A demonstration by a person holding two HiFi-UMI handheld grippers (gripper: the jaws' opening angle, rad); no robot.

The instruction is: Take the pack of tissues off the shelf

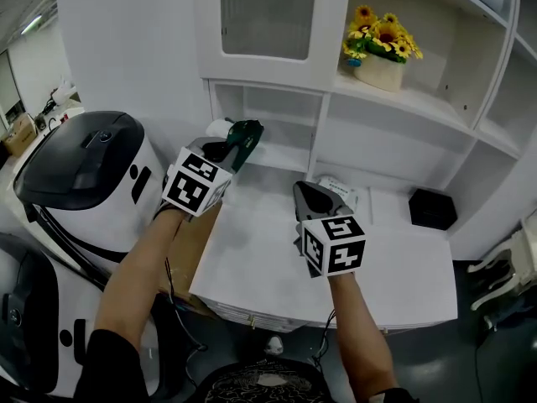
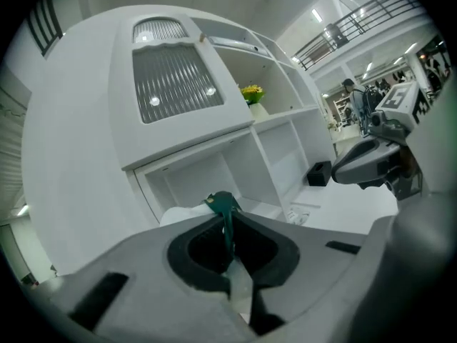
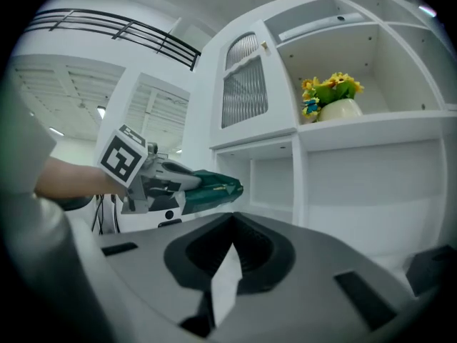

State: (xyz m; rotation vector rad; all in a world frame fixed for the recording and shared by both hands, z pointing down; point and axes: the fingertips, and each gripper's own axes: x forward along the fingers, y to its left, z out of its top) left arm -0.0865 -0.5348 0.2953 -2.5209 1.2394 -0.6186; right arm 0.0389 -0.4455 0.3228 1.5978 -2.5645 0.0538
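Shelf [image 1: 419, 112]: smooth matt paint. Cabinet door [image 1: 267, 11]: ribbed glass. Tissue pack [image 1: 244, 138]: glossy plastic wrap.

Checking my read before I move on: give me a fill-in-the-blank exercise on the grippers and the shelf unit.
1. The green pack of tissues is clamped in the ___ hand-held gripper.
2. The right hand-held gripper has its jaws shut on ___.
3. The flowers in the pot on the shelf are ___.
4. The box on the counter is ___.
Missing words: left; nothing; yellow; black.
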